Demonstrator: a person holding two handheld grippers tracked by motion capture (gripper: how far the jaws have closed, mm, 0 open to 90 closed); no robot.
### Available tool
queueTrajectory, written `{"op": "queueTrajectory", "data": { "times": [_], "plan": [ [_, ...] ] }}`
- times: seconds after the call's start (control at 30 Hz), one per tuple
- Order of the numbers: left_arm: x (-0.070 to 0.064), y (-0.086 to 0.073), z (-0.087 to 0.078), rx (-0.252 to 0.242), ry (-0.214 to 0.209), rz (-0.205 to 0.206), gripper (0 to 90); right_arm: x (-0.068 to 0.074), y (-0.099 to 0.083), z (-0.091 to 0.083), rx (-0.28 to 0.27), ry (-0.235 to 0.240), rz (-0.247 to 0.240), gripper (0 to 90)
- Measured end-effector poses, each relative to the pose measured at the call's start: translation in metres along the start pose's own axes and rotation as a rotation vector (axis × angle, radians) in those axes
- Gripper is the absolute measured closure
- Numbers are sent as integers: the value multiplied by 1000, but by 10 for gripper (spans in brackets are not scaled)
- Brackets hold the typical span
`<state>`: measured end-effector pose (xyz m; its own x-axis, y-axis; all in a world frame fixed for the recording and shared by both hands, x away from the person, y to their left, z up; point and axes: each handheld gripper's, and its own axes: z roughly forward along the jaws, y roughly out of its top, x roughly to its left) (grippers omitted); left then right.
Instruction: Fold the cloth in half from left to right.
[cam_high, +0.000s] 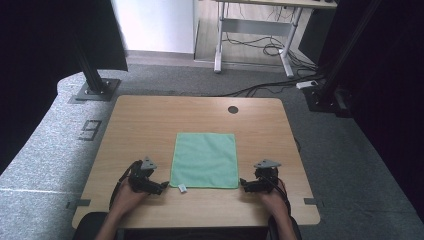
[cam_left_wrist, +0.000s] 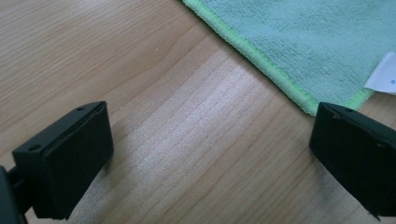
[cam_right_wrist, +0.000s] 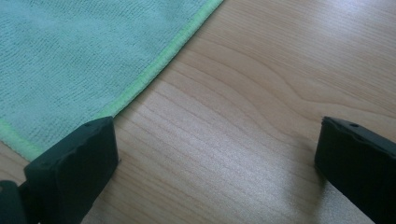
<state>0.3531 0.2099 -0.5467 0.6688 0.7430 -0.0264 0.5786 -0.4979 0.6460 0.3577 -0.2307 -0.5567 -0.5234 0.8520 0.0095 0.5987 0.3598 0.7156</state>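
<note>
A green cloth (cam_high: 205, 160) is lying flat and square on the wooden counter (cam_high: 145, 125), toward the near edge, with a small white tag (cam_high: 182, 188) sticking out at its near left corner. The left tongs (cam_high: 161, 186) are resting on the counter just beside that corner — jaws spread wide, holding nothing; in the left gripper view the cloth's bright hem (cam_left_wrist: 261, 65) is running diagonally past the far jaw, and the tag (cam_left_wrist: 382, 77) is peeking in at the edge. The right tongs (cam_high: 244, 185) are sitting just beside the near right corner, jaws likewise spread and empty; in the right gripper view the cloth corner (cam_right_wrist: 28, 140) is passing behind one jaw while bare wood is lying between the two. Judgement: both hands are lining up to pinch the near corners, probably for a fold. Risks from here — the cloth is lying thin and flush, so a jaw coming in too high may be sliding over the hem and closing on nothing; a jaw pushing in sideways may be bunching the corner instead of getting under it. The left side may be catching only the tag, which would lift without the cloth. Uneven pinches would be skewing the fold.
</note>
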Motion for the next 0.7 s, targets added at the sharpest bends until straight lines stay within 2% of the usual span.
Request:
{"op": "queueTrajectory", "data": {
  "times": [0.13, 0.4, 0.5, 0.7],
  "plan": [
    [6, 2, -1, -7, -2, -22, 0, 0, 0, 0, 5, 0, 2, 0],
    [17, 11, 1, -64, 17, -63, 0, 2, 1, -2, 15, 7, 4, 0],
    [15, 17, 5, -77, 12, -72, 0, 3, 3, -3, 8, 6, 13, 0],
    [4, 25, 12, -74, 10, -42, 0, 11, 9, -6, -23, 6, 23, 0]
  ]
}}
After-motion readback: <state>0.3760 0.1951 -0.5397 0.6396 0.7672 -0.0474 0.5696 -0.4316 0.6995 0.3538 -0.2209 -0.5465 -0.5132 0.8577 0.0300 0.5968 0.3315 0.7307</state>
